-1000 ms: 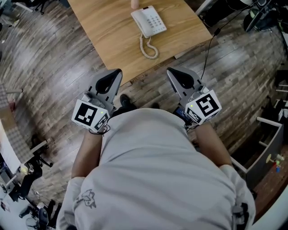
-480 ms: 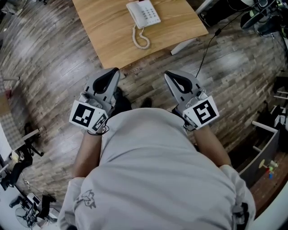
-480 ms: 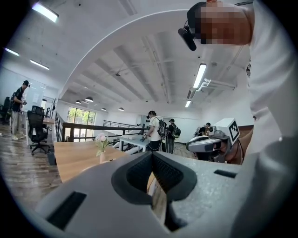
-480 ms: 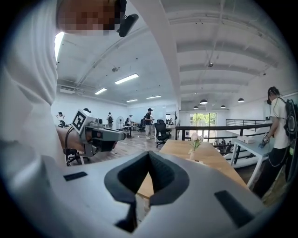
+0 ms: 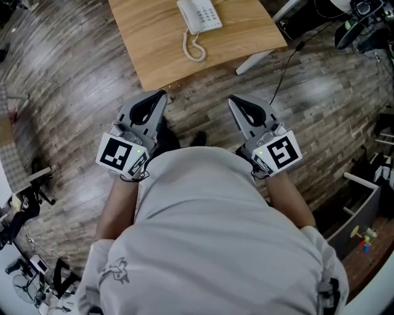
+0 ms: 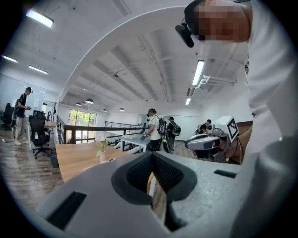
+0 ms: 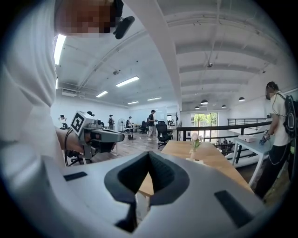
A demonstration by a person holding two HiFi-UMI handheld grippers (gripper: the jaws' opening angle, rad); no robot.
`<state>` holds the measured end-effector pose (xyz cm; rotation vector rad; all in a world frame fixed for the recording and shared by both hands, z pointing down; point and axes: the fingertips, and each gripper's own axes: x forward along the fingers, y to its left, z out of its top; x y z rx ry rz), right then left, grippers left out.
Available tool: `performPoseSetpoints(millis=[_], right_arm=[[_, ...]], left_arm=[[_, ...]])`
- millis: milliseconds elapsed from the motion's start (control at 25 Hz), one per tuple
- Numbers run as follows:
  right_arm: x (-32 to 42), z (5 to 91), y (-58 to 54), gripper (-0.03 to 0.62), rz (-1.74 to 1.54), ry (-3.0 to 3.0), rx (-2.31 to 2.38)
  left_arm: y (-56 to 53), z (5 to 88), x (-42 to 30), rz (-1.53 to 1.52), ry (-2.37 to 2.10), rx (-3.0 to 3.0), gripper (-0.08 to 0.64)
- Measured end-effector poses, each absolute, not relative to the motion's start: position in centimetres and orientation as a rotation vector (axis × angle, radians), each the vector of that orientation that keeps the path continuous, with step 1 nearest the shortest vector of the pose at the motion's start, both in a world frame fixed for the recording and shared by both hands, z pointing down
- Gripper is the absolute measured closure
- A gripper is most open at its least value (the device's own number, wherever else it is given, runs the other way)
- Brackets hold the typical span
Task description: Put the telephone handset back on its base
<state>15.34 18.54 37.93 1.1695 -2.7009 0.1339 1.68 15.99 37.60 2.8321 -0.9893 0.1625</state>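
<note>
Handset [image 5: 187, 13], white plastic, found seated on its keypad base [image 5: 207, 15] atop pale wooden worktop [image 5: 154, 43]; grey left hand-held gripper [image 5: 162, 93] and right hand-held gripper [image 5: 233, 98] held shut, empty, well away; judged no move needed

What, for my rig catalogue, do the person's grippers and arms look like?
The left gripper and right gripper are grey wedge-shaped shells with black ribbed pads. Each carries a white cube with black square markers and a small green light; black cable loops at the wrists. The person wears a light grey short-sleeved T-shirt.
</note>
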Motion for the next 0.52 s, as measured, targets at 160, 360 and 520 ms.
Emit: performPoseSetpoints(millis=[160, 360, 520], right_arm=[[15.8, 37.9, 18.8, 0.588, 0.13, -2.699, 1.176], [16.4, 38.2, 19.1, 0.588, 0.094, -2.68, 1.178], [16.5, 38.1, 19.2, 0.588, 0.091, -2.683, 1.186]], left_arm=[[16.4, 37.5, 2.0, 0.163, -0.989, 2.834, 0.554], [16.5, 37.5, 3.0, 0.169, -0.973, 2.846, 0.554], [16.6, 37.5, 3.2, 0.176, -0.97, 2.845, 0.554]])
